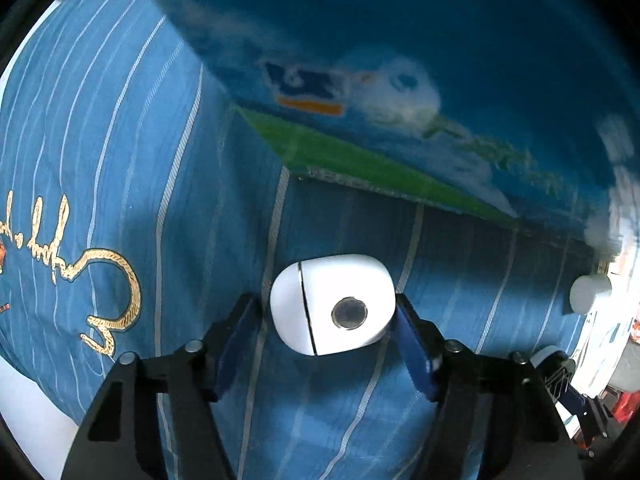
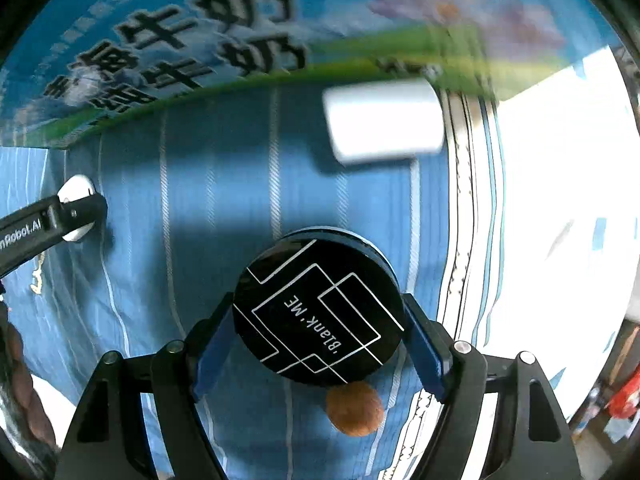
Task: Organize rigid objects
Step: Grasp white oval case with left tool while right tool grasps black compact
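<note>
- The left gripper (image 1: 326,354) is pointing down over the blue striped bedsheet (image 1: 120,120), and the white earbud case (image 1: 332,304) is sitting between its two blue pads. The right pad (image 1: 414,354) is touching the edge of the case, while the left pad (image 1: 232,354) is standing a little apart, so the fingers are about half open and I judge the case is not yet clamped.
- To do this step well, the person is needing to centre the case so that both pads are meeting its smooth rounded sides together; otherwise one pad is pushing it sideways on the soft sheet.
- Behind the case, the blue milk carton box (image 1: 400,60) is standing near; the fingers are having room, but not much.
- The right gripper (image 2: 320,350) is also pointing down, with the black round compact (image 2: 320,312), marked "Blank.ME", between its pads. Both pads (image 2: 426,354) are lying against its rim, so the fingers look closed on it at a wide opening.
- The grip should be staying level across the widest part, because a round rim is slipping easily.
- A brown ball (image 2: 354,410) is lying just under the compact's near edge, and it may be rolling when the compact lifts.
- A white cylinder (image 2: 384,120) is resting farther away, beside the box.
</note>
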The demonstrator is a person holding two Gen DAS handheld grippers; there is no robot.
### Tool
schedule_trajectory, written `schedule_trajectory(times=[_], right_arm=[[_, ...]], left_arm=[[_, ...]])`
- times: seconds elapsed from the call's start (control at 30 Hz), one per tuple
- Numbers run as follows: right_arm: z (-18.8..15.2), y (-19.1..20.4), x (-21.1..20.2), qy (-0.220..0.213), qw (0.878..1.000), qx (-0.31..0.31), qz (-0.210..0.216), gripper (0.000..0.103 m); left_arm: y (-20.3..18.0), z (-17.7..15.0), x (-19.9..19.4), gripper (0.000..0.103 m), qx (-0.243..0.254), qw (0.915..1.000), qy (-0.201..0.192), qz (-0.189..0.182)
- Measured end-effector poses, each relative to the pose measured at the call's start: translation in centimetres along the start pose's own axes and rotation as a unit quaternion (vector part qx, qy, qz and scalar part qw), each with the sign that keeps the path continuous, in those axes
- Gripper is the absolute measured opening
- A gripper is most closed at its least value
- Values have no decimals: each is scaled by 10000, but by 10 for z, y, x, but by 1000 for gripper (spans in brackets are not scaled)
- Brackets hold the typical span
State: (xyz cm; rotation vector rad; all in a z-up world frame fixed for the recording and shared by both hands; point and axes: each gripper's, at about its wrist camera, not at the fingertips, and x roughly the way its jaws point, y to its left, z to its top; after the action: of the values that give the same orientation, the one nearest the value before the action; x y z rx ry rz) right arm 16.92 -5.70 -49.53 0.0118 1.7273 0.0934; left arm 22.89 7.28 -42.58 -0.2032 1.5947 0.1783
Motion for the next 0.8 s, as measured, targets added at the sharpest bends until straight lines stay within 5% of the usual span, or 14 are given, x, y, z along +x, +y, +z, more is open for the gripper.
schedule_trajectory(times=[0.03,0.47,0.67,0.8], right_arm=[[-1,-2,0,13,10000,7,10,80],[-30,-21,8,300,9994,-105,148,81],[-45,-25,11,452,9985,57,309,83],[-56,-19,17,472,9977,179,444,84]], left_arm=[[0,-4,-1,54,18,10000,-45,25],[10,-109,11,54,6,9989,359,-305],[54,-89,20,65,-588,9909,711,-982],[63,-74,21,66,-608,9908,805,-904]])
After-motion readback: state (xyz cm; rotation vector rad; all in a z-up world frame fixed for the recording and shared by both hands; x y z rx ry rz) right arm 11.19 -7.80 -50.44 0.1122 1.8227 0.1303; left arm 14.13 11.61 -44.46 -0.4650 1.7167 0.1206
